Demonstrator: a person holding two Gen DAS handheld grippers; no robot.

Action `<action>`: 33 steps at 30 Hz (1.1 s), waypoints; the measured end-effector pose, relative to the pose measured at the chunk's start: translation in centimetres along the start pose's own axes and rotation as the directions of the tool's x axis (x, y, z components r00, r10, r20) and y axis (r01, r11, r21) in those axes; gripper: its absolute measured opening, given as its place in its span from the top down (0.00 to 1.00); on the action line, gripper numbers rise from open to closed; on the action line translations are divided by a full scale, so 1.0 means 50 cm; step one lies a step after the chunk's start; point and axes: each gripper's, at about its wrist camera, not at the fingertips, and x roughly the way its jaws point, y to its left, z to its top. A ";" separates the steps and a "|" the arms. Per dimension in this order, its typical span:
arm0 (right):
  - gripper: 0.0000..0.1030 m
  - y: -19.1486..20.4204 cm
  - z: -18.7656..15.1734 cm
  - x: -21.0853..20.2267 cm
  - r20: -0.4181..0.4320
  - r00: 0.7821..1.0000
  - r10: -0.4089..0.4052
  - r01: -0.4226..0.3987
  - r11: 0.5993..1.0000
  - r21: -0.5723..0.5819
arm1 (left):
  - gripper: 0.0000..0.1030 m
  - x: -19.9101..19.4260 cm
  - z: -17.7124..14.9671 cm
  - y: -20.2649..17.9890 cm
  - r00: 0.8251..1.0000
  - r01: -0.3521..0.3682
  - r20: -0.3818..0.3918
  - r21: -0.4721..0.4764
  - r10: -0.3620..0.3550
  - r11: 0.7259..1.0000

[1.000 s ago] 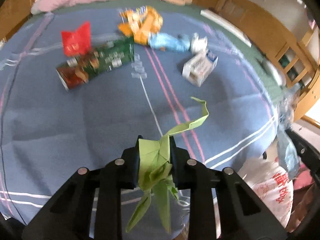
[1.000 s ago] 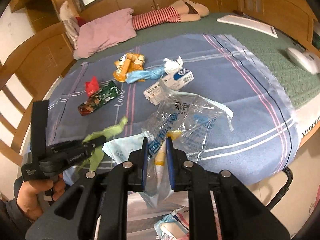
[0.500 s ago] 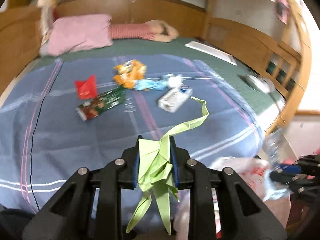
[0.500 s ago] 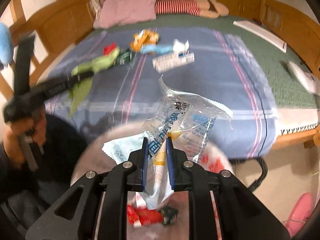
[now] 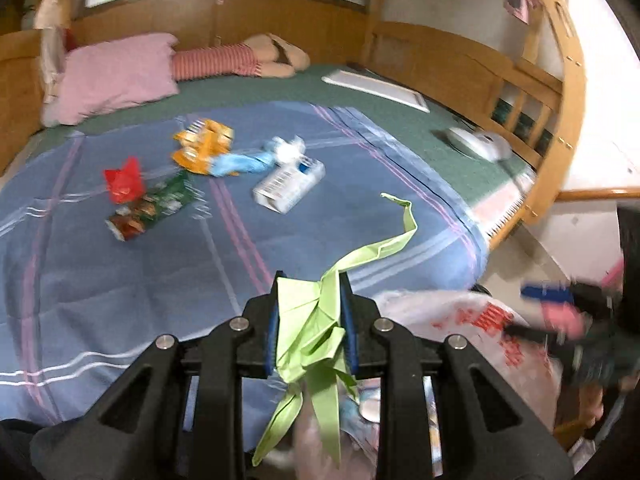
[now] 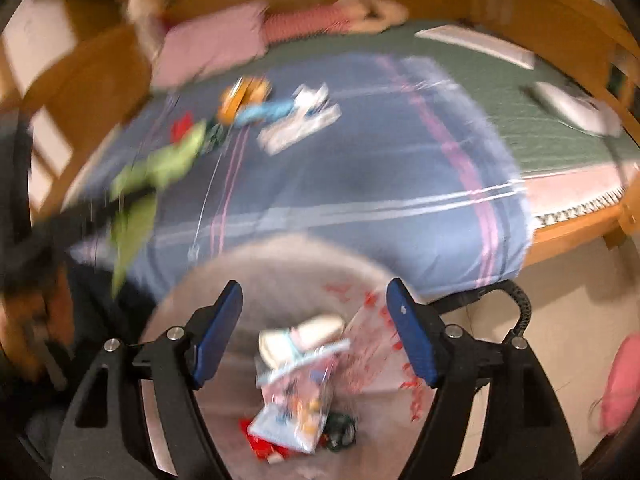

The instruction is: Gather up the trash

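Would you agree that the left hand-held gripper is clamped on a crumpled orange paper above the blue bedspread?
Not quite: the left wrist view shows the left hand-held gripper clamped on crumpled green paper, not orange, above the blue bedspread.

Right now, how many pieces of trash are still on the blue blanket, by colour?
Red wrapper: 1
Green wrapper: 1
Orange wrapper: 1
Light blue wrapper: 1
Crumpled white scrap: 1
White box: 1
Total: 6
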 end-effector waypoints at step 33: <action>0.27 0.125 0.154 0.208 -0.057 0.997 0.044 -0.040 0.997 0.073 | 0.03 -0.053 0.004 0.322 0.919 -0.229 0.145 -0.561 0.367 0.795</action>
